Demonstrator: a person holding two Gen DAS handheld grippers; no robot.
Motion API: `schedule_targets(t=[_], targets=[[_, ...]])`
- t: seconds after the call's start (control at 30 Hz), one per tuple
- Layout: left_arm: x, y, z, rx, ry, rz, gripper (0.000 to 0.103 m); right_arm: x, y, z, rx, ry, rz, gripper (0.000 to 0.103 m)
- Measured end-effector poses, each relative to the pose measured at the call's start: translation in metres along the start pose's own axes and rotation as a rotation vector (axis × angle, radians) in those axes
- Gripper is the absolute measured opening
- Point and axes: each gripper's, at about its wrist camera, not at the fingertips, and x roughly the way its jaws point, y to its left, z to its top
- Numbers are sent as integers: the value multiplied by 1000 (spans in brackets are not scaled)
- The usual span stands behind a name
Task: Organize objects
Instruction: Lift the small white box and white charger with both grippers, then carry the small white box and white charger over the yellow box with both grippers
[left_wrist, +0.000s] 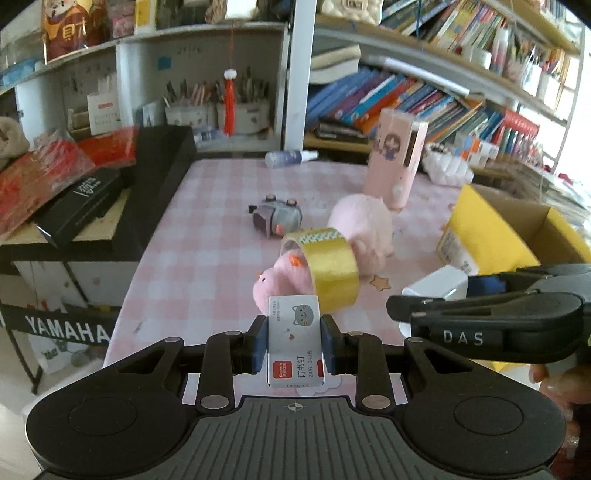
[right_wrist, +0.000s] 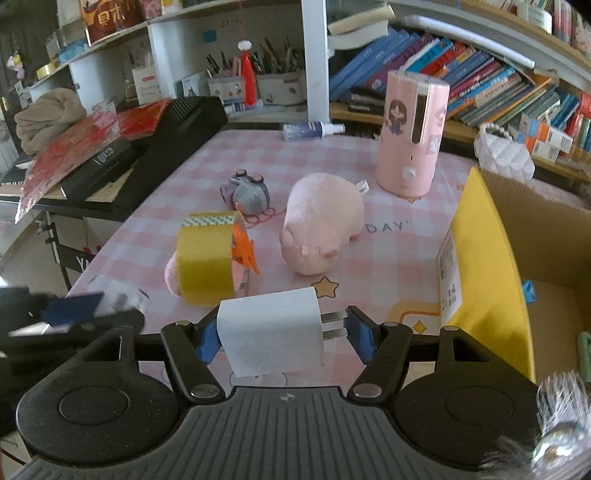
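My left gripper (left_wrist: 294, 341) pinches the small white staple box (left_wrist: 294, 341), my right gripper (right_wrist: 282, 330) the white plug charger (right_wrist: 271, 328), with the open yellow cardboard box (right_wrist: 487, 258) nearer my right

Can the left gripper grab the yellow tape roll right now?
Probably not: the left gripper is shut on a small white staple box, so the yellow tape roll just ahead can't be taken.
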Motion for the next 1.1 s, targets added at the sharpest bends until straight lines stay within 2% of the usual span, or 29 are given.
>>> schedule_targets(t=[0.5, 1.1], targets=[[-45, 4, -30, 44, 0, -55, 28, -48, 27, -35, 24, -9, -21, 65], [-88, -4, -76, 131, 34, -150, 28, -103, 49, -102, 136, -6, -85, 65]])
